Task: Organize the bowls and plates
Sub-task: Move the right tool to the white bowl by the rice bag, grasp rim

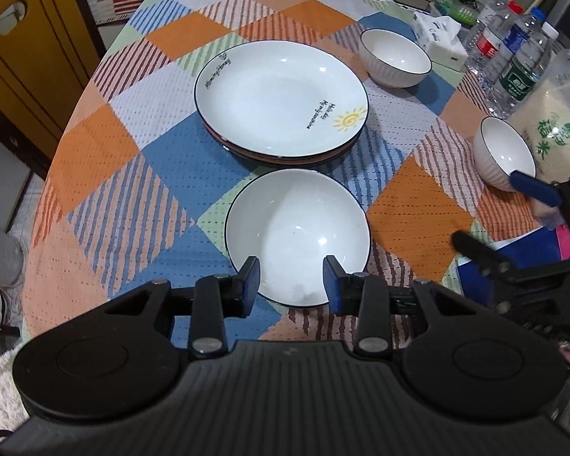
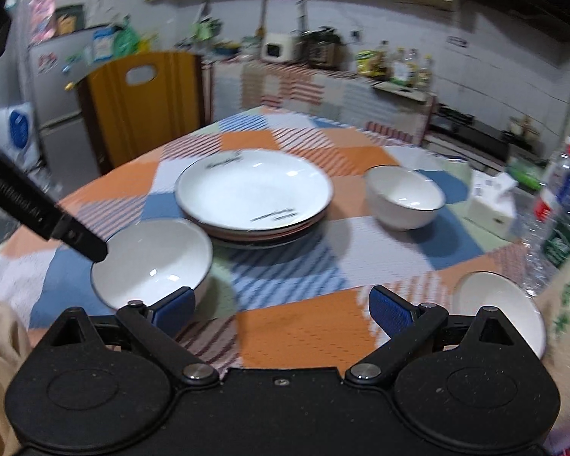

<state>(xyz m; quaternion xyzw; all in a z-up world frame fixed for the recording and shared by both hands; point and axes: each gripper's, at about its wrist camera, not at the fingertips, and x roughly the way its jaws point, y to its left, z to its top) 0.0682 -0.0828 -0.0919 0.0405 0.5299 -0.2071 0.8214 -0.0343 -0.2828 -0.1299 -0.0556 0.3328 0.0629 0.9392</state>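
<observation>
So there's a stack of plates [image 1: 281,98] in the middle of the table [image 1: 106,152], which has a checkered cloth in orange, blue and stripes. The top plate is white with a thin dark rim, a little yellow sun and some writing on it; the ones under it show brownish edges, can't count them properly. Just on the near side of the stack sits a shallow white bowl [image 1: 298,235] with the same dark rim. Far right of the stack there's a ribbed white bowl [image 1: 395,59], and another small ribbed bowl [image 1: 503,154] sits at the right edge next to a bag of rice [image 1: 554,114].

Left gripper [image 1: 290,279] has its blue pads apart with a moderate gap, hovering over the near rim of the shallow bowl and gripping nothing; whether it actually touches the rim I can't tell. Right gripper [image 2: 281,306] is spread wide, nothing between the pads, just tablecloth below. In the left view one of its blue pads looks to be right at the small ribbed bowl's rim, but contact is hard to judge.

The right view is motion-blurred, so the writing on the plate is unreadable. Water bottles [image 1: 513,45] and a tissue box [image 1: 440,38] sit on the far right, partly cut off.
</observation>
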